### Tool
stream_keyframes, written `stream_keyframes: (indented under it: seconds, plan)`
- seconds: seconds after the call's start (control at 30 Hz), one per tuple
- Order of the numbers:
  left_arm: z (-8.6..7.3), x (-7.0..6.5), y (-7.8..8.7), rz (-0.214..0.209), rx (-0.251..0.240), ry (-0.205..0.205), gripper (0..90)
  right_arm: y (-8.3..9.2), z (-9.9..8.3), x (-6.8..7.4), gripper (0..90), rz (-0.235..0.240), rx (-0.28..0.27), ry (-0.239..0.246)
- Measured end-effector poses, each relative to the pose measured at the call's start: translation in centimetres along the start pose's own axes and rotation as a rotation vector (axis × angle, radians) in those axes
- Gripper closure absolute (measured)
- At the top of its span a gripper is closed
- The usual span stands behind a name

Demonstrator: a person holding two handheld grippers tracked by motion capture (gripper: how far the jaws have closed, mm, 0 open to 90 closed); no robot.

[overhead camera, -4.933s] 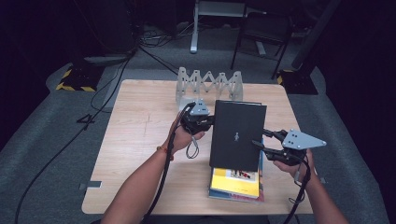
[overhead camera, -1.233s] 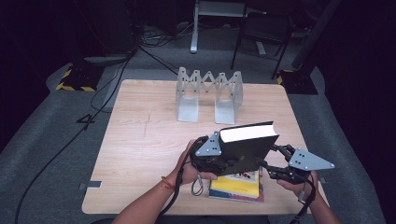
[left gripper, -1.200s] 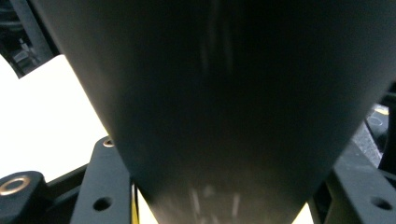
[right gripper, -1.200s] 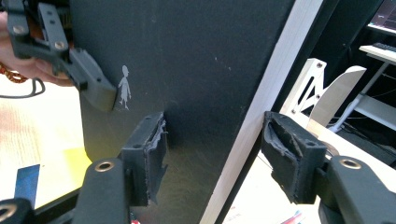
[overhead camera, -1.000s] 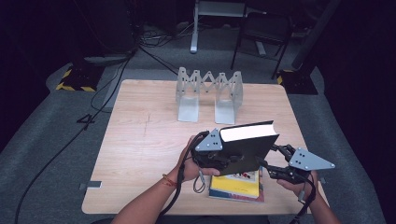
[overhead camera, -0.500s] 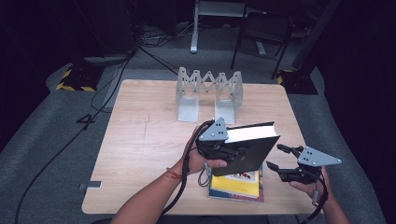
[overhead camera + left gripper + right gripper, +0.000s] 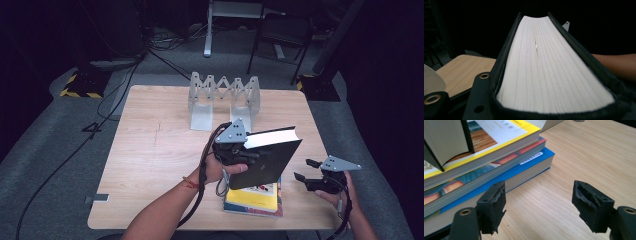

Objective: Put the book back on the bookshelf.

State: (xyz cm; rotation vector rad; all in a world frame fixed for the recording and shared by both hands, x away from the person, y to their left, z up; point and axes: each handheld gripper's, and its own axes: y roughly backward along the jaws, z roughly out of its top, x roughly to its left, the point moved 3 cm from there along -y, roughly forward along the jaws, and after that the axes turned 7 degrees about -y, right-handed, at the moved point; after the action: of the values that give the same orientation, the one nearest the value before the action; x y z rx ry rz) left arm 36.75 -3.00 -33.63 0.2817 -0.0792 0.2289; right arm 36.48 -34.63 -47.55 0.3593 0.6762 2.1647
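Left gripper (image 7: 239, 146) is pinching the black book (image 7: 265, 157) above the book stack (image 7: 254, 198), jaws just closing on it; right gripper (image 7: 306, 170) is hovering spread, empty; cover writing on the yellow book (image 7: 499, 135) is unreadable

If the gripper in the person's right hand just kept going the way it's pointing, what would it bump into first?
Most likely the stack of books. The right gripper hangs open and empty just above the table, aimed at the stack's near corner, and the blue bottom book seems closest, though depth is hard to judge.
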Motion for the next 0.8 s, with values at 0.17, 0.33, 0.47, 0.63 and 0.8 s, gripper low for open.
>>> stream_keyframes:
  seconds: [0.17,0.33,0.47,0.63,0.8]
  plan:
    - [0.9,-0.2,0.1,0.066,0.017,-0.023,50.3,-0.4,-0.3,0.2,28.7,0.0,0.011,0.007]
    - [1.2,0.8,1.1,0.163,0.061,-0.038,51.0,-0.3,-0.5,0.0,28.9,-0.001,0.007,-0.012]
    - [0.9,1.7,2.3,0.216,0.078,-0.034,51.2,-0.4,-0.6,-0.1,28.9,-0.006,0.014,-0.015]
    - [0.2,3.2,4.6,0.298,0.085,-0.015,51.3,-0.6,-0.6,0.0,29.0,-0.008,0.015,-0.013]
    - [-0.6,4.3,6.6,0.356,0.089,0.007,51.5,-0.7,-0.6,0.2,29.0,-0.002,0.022,-0.012]
